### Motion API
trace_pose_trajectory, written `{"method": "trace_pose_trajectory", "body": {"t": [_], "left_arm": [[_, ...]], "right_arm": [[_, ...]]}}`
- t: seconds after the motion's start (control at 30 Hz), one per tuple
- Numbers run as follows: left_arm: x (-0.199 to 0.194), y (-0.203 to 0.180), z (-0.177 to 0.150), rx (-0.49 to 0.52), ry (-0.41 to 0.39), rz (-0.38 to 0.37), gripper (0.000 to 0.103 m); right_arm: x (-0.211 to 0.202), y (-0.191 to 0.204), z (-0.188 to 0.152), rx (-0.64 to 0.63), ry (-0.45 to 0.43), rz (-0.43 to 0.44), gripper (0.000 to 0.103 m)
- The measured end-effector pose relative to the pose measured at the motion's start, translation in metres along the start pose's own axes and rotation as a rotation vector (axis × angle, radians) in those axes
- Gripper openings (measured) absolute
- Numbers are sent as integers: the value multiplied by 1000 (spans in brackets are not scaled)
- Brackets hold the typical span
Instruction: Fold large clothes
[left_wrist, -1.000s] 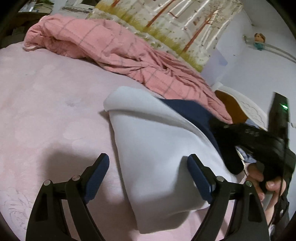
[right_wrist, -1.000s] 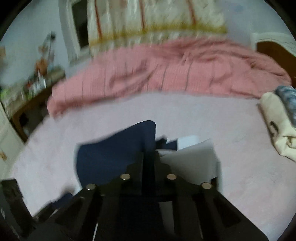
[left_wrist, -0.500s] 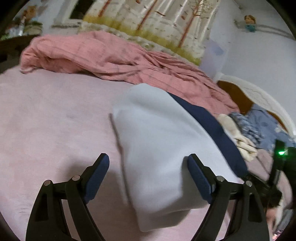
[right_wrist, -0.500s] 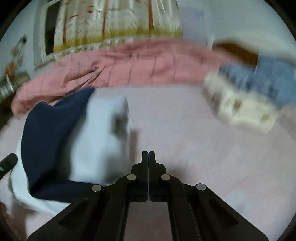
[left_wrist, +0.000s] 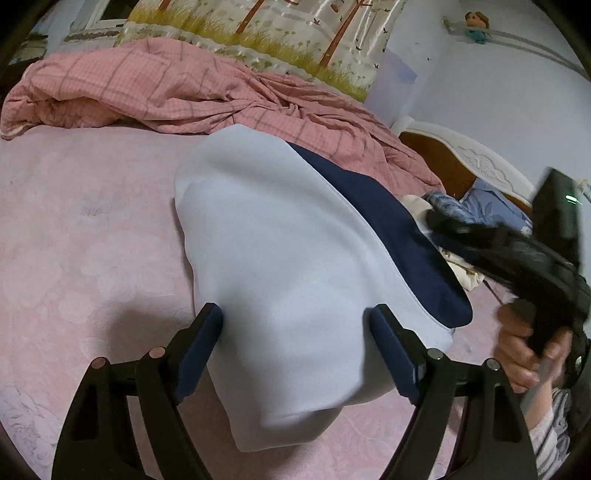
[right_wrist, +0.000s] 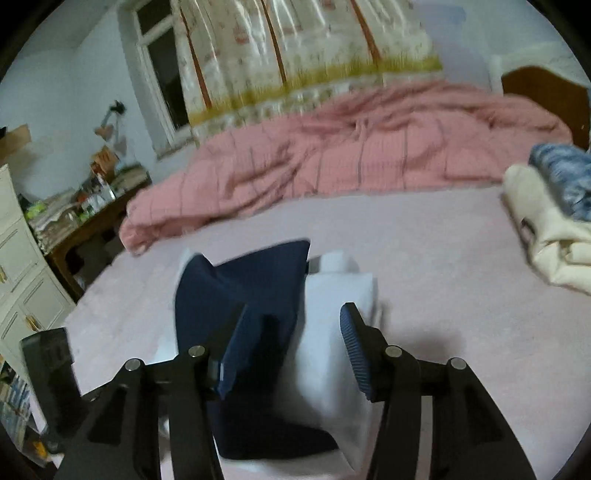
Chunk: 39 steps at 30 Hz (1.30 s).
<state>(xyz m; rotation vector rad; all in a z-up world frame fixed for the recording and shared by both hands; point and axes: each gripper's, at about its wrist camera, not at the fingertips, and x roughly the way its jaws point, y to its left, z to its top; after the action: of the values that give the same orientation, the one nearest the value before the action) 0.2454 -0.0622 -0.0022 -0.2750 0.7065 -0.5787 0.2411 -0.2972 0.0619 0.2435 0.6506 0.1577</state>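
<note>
the folded white and navy garment (left_wrist: 280, 266) lies on the pink bed (left_wrist: 81, 236), long axis running away from both grippers, with the left gripper (left_wrist: 295, 343) closing astride its near end and the right gripper (right_wrist: 291, 347) opening over it, neither pressing.

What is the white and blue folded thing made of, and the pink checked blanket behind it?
The white and blue garment looks like smooth, thick, matte knit fabric: it bends in soft round folds with hardly a crease. The exact fibre cannot be told. The pink checked blanket looks like thin woven cloth, maybe cotton: it is full of fine sharp wrinkles and shows a printed or woven grid of lines.
</note>
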Motion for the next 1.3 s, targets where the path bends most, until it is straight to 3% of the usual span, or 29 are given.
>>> {"method": "trace_pose_trajectory", "body": {"t": [0.1,0.17,0.2,0.3,0.37,0.43,0.53,0.63,0.73,0.83,0.87,0.93,0.97,1.03,1.1,1.13,1.2,1.3], "left_arm": [[0,0,1,-8,0,4,81],[-1,1,2,-10,1,2,81],[-1,1,2,-15,1,-1,81],[-3,4,3,-37,-4,-18,80],[-12,3,4,-51,-30,-14,75],[-31,-3,7,-17,-123,-6,75],[-48,-8,10,22,-209,57,75],[-38,0,10,-29,-155,28,75],[-18,7,9,-62,-81,53,75],[-5,11,8,-80,-25,15,79],[-5,11,6,-80,-16,2,79],[-1,8,3,-68,9,15,80],[0,7,3,-61,19,24,80],[-1,2,1,-36,18,49,80],[-1,-4,-1,2,14,81,80],[1,-6,-2,15,14,92,80],[2,-8,-3,26,14,102,80],[4,-5,-3,19,23,99,81]], "right_arm": [[33,-4,-2,52,95,-1,53],[43,-8,-5,106,102,15,49],[41,-9,-7,124,80,11,21],[15,-3,-12,106,-40,2,6],[-11,8,-17,53,-116,-2,6],[-30,23,-27,-25,-143,-67,6],[-28,32,-40,-92,-55,-171,6],[-27,28,-51,-147,-47,-248,2],[-8,8,-62,-109,6,-329,0],[12,-27,-73,14,90,-233,0],[10,-34,-72,50,86,-199,0],[-10,-41,-63,86,-3,-143,0],[-18,-41,-61,77,-43,-146,1],[-39,-35,-53,23,-123,-174,22],[-49,-28,-49,-21,-143,-173,80],[-55,-25,-48,-28,-162,-141,86],[-58,-19,-46,-4,-175,-101,89],[-33,-15,-43,41,-59,-51,101]]}}
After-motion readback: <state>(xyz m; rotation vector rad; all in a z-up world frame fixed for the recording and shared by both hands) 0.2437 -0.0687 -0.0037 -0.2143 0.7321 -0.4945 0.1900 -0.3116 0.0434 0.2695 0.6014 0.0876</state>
